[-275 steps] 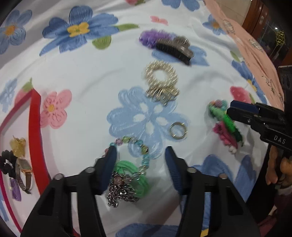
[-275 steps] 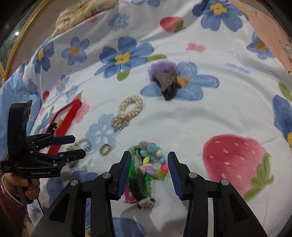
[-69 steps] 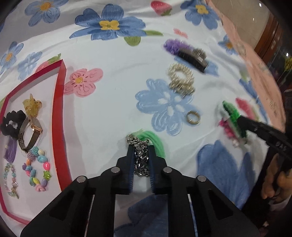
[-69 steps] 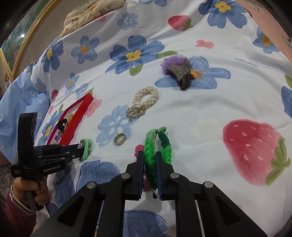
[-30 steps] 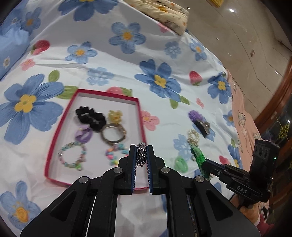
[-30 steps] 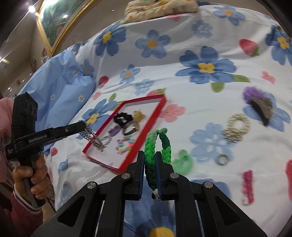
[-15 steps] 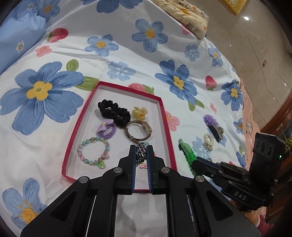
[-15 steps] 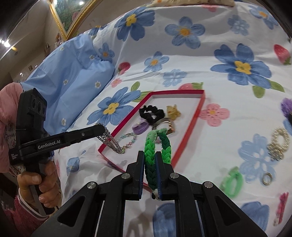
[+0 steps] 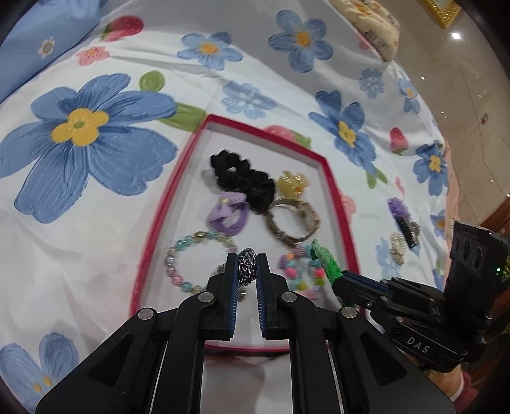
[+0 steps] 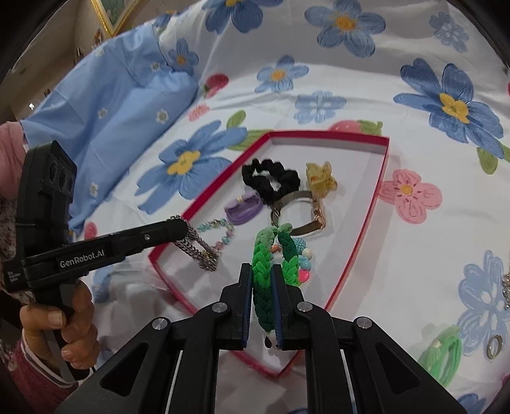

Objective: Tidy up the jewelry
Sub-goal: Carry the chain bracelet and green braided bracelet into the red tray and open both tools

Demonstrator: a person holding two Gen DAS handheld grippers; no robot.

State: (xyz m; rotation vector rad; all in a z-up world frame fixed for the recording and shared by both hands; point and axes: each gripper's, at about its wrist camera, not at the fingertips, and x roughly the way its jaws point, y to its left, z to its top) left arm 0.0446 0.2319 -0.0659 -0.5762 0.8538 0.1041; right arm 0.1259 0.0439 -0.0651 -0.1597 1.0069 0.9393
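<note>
"GenRobot.AI" on left tongs (image 10: pixel 183 227), "DAS" on right tongs (image 9: pixel 342 277)

1. "GenRobot.AI" is printed in white on the side of the black left claw (image 10: pixel 183 227), along its arm, easy to read from the right wrist view.
2. "DAS" in white letters sits on the black body of the right claw (image 9: pixel 342 277), seen from the left wrist view, a bit tilted.
3. There's a tiny white label low on the left claw's body by the handle, too small to make out.
4. The cream cushion (image 9: pixel 376 24) at the far edge of the bed has dark print on it, but it's too blurry to read.
</note>
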